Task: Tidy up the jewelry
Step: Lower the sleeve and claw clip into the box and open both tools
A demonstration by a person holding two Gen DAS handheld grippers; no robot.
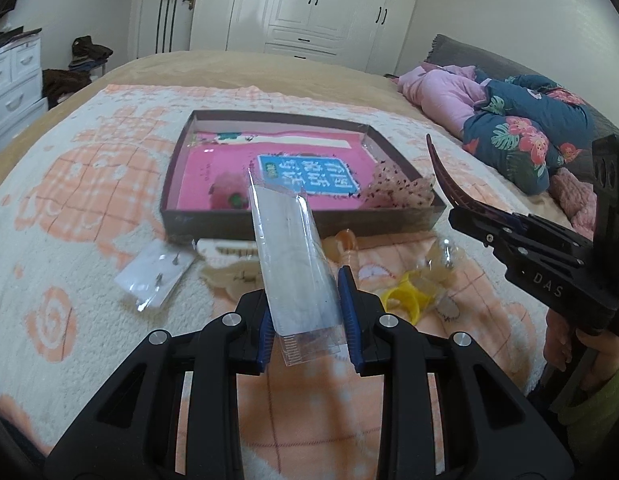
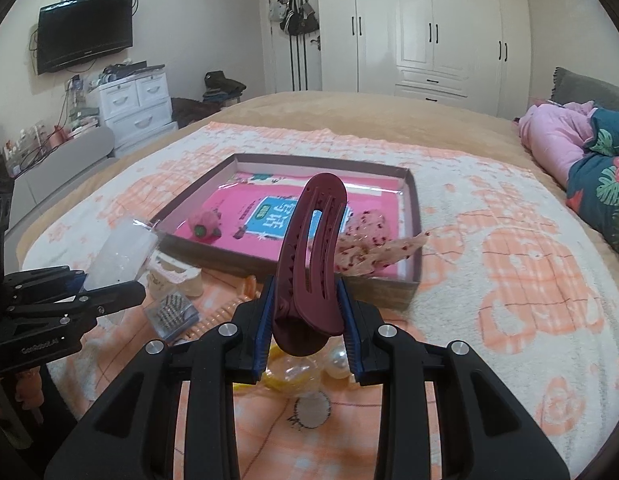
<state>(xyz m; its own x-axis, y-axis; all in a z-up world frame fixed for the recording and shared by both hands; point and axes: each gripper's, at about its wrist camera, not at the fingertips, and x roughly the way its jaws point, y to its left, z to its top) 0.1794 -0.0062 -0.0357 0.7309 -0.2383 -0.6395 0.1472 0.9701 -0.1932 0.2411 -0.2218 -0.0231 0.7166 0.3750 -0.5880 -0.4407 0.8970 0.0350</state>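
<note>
A shallow brown box point(image 1: 301, 222) with a pink printed bottom lies on the blanket; it also shows in the right wrist view point(image 2: 405, 292). My left gripper point(image 1: 307, 314) is shut on a clear plastic packet point(image 1: 291, 264), held above the blanket just before the box. My right gripper point(image 2: 307, 320) is shut on a dark red hair clip point(image 2: 309, 256), raised near the box's front right corner; the clip shows in the left wrist view point(image 1: 449, 180). A pink pom-pom point(image 2: 205, 225) and a speckled cloth bow point(image 2: 373, 246) lie in the box.
Loose items lie on the blanket before the box: an earring card point(image 1: 155, 276), a beige claw clip point(image 1: 233, 276), a yellow ring point(image 1: 405, 300), pearls point(image 2: 337, 362), an orange comb point(image 2: 225, 312), a small clear case point(image 2: 171, 314). Bedding point(image 1: 521, 132) is piled at right.
</note>
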